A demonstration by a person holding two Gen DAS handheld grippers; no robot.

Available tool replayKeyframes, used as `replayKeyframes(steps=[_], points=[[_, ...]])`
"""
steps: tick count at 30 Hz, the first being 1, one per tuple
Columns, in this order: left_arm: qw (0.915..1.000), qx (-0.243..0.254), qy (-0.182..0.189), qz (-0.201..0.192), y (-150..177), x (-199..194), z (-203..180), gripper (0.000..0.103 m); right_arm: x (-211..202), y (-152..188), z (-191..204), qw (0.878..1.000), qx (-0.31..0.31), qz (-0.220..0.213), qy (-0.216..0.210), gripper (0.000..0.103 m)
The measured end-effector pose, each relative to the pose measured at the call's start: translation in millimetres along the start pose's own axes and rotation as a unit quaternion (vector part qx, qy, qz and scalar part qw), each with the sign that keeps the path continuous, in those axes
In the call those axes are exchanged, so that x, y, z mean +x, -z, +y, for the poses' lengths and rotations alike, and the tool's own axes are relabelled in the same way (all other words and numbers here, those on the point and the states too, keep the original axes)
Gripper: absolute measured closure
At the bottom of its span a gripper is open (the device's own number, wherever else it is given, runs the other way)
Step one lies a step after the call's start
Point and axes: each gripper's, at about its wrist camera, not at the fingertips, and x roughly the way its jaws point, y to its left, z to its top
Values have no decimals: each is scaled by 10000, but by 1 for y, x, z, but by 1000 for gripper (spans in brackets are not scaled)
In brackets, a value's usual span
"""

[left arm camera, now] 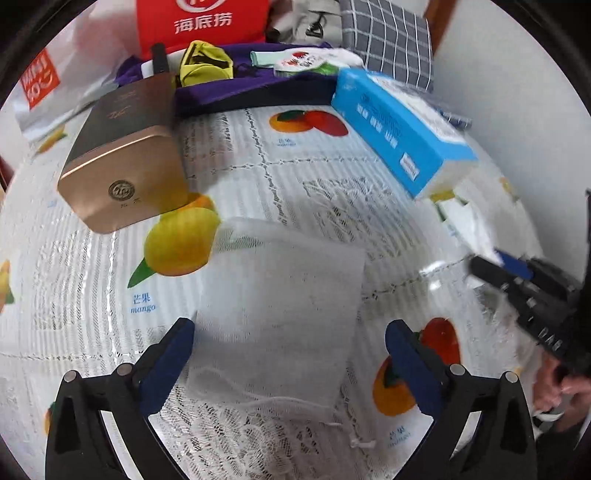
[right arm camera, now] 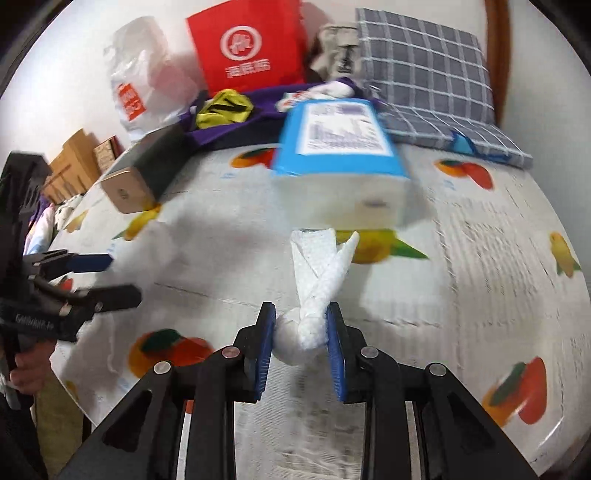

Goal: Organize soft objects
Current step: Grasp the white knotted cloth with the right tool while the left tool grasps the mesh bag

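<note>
At the far left of the table a gold tin box [left arm camera: 125, 158] rests on the fruit-print tablecloth [left arm camera: 280, 155], its near end over a printed yellow mango. Past it at the back edge a purple cloth [left arm camera: 236, 88] lies spread out with a yellow-green bundle [left arm camera: 205, 64] on top, and a red bag [left arm camera: 201, 22] stands upright behind them. My left claw [left arm camera: 290, 354] hangs low over the table with its blue pads [left arm camera: 168, 365] spread wide apart, gripping nothing; between and just ahead of them a white mesh pouch [left arm camera: 284, 310] lies flat on the cloth, its drawstring end nearest me. To the right of the pouch a blue tissue pack [left arm camera: 399, 129] sits at an angle, and a grey checked cloth [left arm camera: 388, 37] is folded behind it near the wall. Further right, my right claw [right arm camera: 300, 334] is pressed onto a white tissue wad [right arm camera: 301, 330], the two blue pads [right arm camera: 263, 354] touching its sides, so the wad is held above the tablecloth, just in front of the tissue pack. A twisted tail of the tissue sticks out forward from between the pads and splits into two loose ends. In the right wrist view the picture is blurred, and the left claw shows at the left edge, well apart from the wad.
</note>
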Motion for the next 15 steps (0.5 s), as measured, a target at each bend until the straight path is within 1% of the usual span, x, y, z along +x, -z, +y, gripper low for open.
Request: replayKeyframes(steps=[2,4,5,6,7,8,9,11,12,13,14,15], points=[[9999,3,-139,12,-1,2,-4,1,1,3,-9,9999,105,16,-5,75],[9997,-2,-250,25,-2,4,-6,1,0,4,-15,9997,204,-26,-118,75],[9995,10,-325,22,-3,5,-7,4,-1,5,-18,9995,266,-50,-175,75],[9987,79,-512,-9,-3,5,-10,8,-1,6,-19,9993,297,-65,-201,75],[9980,143,-614,-54,-4,5,-12,14,-1,6,-20,9993,306,-81,-218,75],[9982,135,-584,-79,-3,3,-11,23,-1,6,-19,9993,283,-91,-205,75],[9982,90,-578,-111,-4,1,-10,29,-1,6,-18,9995,258,-99,-182,75],[9981,-48,-595,-134,-7,-2,-6,50,-2,6,-16,9996,229,-102,-143,75],[9982,-138,-575,-131,-8,-4,-1,56,-2,6,-15,9996,225,-101,-125,75],[9981,-204,-568,-126,-9,-5,2,68,-2,6,-14,9996,221,-93,-115,75],[9980,-276,-565,-107,-10,-6,6,76,-1,6,-14,9997,210,-82,-104,75],[9979,-355,-536,-86,-11,-8,11,81,-1,6,-12,9998,192,-67,-87,75]])
